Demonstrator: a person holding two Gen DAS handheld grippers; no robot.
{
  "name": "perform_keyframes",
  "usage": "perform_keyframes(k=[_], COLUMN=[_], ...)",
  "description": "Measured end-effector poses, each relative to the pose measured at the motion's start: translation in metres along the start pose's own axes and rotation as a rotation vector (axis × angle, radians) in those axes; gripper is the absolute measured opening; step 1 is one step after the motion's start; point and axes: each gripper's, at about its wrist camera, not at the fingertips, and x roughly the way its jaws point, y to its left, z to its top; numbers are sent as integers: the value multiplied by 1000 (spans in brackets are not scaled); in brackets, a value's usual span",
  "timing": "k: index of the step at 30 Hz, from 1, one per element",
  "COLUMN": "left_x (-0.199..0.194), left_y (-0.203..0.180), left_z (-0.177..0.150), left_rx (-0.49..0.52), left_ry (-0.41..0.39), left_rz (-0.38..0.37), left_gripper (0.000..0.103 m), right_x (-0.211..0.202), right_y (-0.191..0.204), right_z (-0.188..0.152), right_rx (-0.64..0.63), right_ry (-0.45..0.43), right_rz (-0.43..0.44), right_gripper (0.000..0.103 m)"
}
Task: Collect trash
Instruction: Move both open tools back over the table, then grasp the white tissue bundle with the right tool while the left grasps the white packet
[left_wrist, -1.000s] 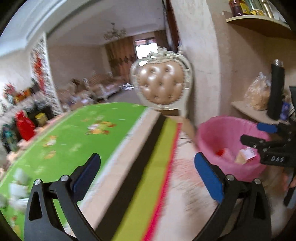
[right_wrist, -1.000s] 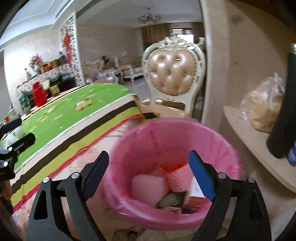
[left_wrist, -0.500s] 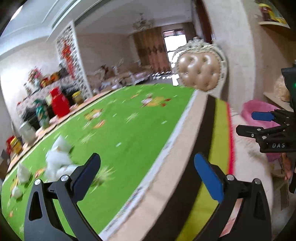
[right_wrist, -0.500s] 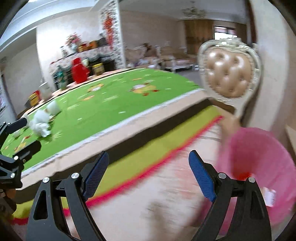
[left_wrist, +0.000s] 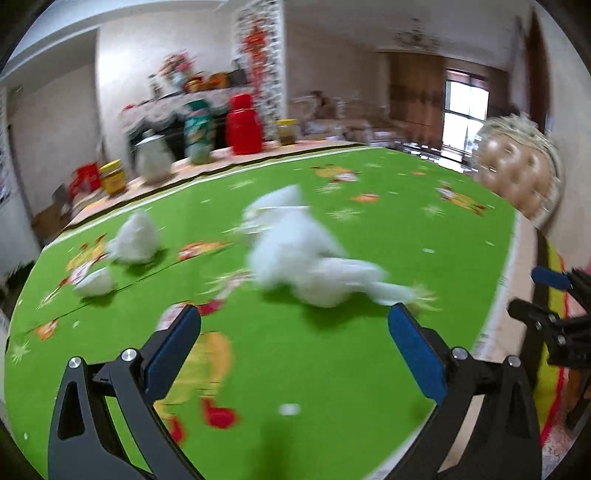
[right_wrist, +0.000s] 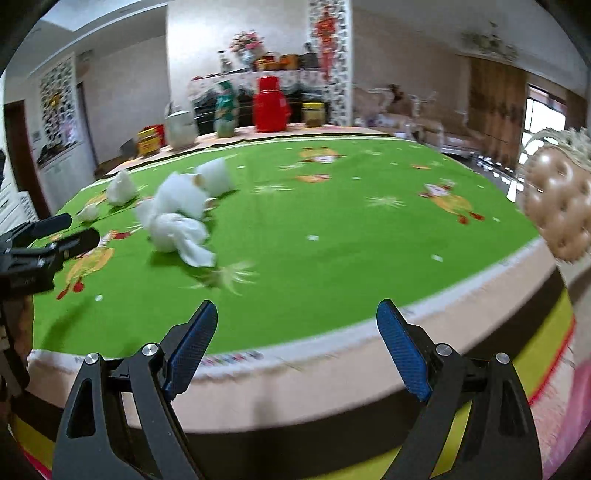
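Crumpled white tissues (left_wrist: 306, 254) lie in a heap on the green tablecloth (left_wrist: 332, 373), blurred by motion. Two smaller wads (left_wrist: 135, 240) sit further left. My left gripper (left_wrist: 293, 332) hovers over the cloth just short of the heap, open and empty. In the right wrist view the same heap of tissues (right_wrist: 177, 218) lies left of centre on the cloth (right_wrist: 332, 240). My right gripper (right_wrist: 295, 317) is open and empty above the table's near rim. The left gripper (right_wrist: 44, 243) shows at that view's left edge.
A red flask (right_wrist: 271, 105), jars and a white kettle (right_wrist: 181, 127) stand along the table's far edge. A tufted chair (right_wrist: 554, 206) stands at the right. A strip of the pink bin (right_wrist: 578, 402) shows at the lower right. The right gripper (left_wrist: 554, 310) is beside the left one.
Both views have swung left, away from the pink bin and chair and onto the green table. The tissues have come into view ahead. Both grippers stayed open.
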Motion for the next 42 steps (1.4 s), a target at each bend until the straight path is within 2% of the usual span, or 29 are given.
perform_keyframes(k=[5, 11, 15, 23, 24, 26, 27, 28, 31, 36, 39, 42], left_x=[6, 6, 11, 14, 14, 15, 15, 16, 20, 34, 53, 77], left_y=[61, 109, 121, 138, 143, 153, 157, 162, 177, 203, 216, 225], left_z=[4, 1, -7, -17, -18, -20, -20, -20, -18, -4, 7, 14], left_rx=[-91, -189, -210, -260, -271, -291, -301, -315, -364, -473, -512, -523], left_ry=[48, 54, 77, 112, 118, 132, 135, 137, 144, 136, 145, 157], left_rz=[104, 197, 220, 256, 269, 285, 290, 298, 314, 314, 353, 424], left_gripper=[98, 98, 98, 98, 98, 98, 98, 98, 98, 98, 98, 98], right_x=[18, 50, 77, 132, 137, 141, 140, 133, 125, 120, 121, 123], right_y=[32, 73, 93, 125, 128, 133, 136, 137, 142, 149, 149, 146], right_z=[13, 33, 47, 73, 72, 70, 70, 70, 69, 68, 69, 70], right_rx=[-49, -132, -146, -232, -237, -248, -251, -256, -280, -317, -322, -311], right_ry=[16, 46, 92, 157, 176, 202, 195, 164, 115, 87, 87, 95], right_rz=[59, 120, 160, 186, 189, 202, 204, 197, 186, 160, 151, 155], right_gripper=[84, 85, 85, 85, 83, 53, 45, 42, 37, 37, 37, 37])
